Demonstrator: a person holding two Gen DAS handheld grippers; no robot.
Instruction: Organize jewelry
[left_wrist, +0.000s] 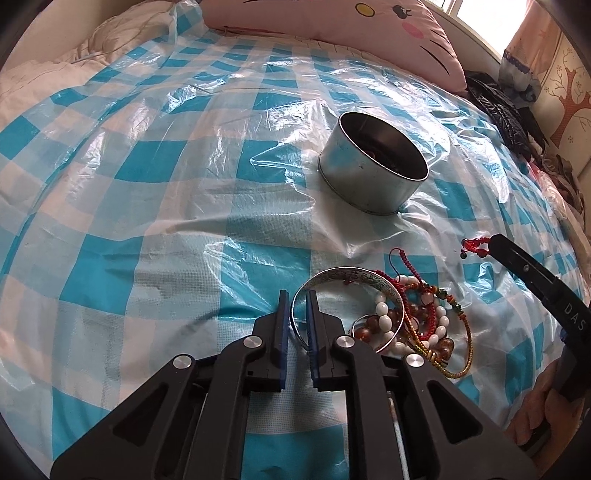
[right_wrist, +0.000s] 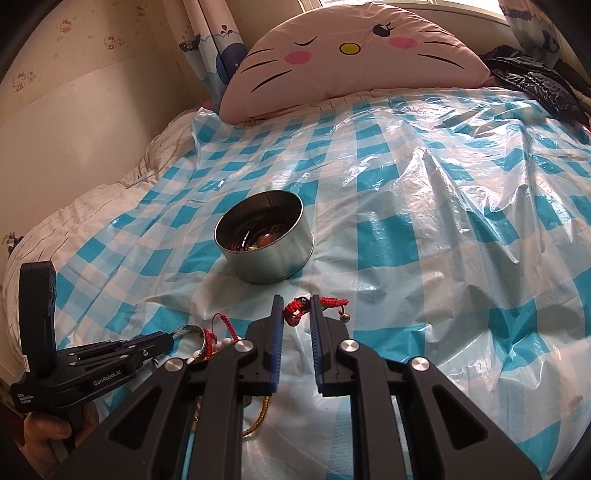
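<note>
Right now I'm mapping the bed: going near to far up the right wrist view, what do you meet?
Right gripper pinching a red cord bracelet → metal tin → cat-face pillow.

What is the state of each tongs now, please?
Left tongs: around the silver bangle rim; grip cannot be told.
Right tongs: closed on the red braided bracelet.

Right gripper (right_wrist: 297, 308) pinching a red braided bracelet (right_wrist: 314, 304)
Round metal tin (right_wrist: 273, 258) sits mid-frame on the blue checked plastic sheet (right_wrist: 424, 221); left gripper (right_wrist: 168, 338) lies at lower left.
</note>
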